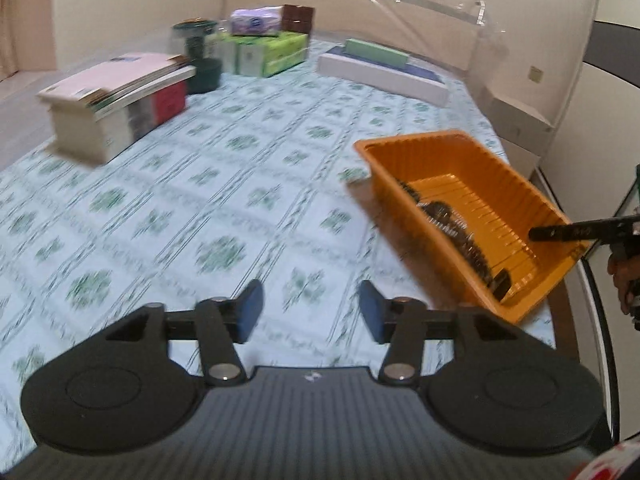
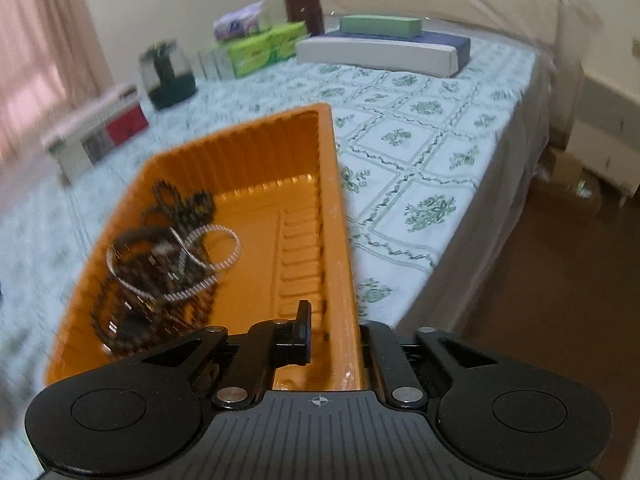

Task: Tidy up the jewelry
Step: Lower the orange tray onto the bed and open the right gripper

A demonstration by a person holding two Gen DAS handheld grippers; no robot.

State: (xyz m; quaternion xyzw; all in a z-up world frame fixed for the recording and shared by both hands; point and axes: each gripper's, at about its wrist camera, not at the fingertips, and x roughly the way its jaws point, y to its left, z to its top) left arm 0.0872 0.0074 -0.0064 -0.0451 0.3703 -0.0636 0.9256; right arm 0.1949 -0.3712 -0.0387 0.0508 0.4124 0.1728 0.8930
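An orange plastic tray (image 1: 404,156) sits near the bed's right edge on the green-patterned sheet; it also shows in the right wrist view (image 2: 224,148). A tangle of dark bead necklaces and a silver chain (image 2: 172,264) lies in it, seen as a dark row (image 1: 460,232) in the left wrist view. My right gripper (image 2: 336,332) is shut on the tray's right wall, one finger inside and one outside. It shows at the far right of the left wrist view (image 1: 560,232). My left gripper (image 1: 311,310) is open and empty, over the sheet left of the tray.
Boxes and books (image 1: 120,104) stand at the left. A dark green stand (image 1: 200,60), tissue packs (image 1: 272,48) and a long white box with a green box on it (image 1: 384,72) line the far side. The bed's edge and brown floor (image 2: 560,280) lie right.
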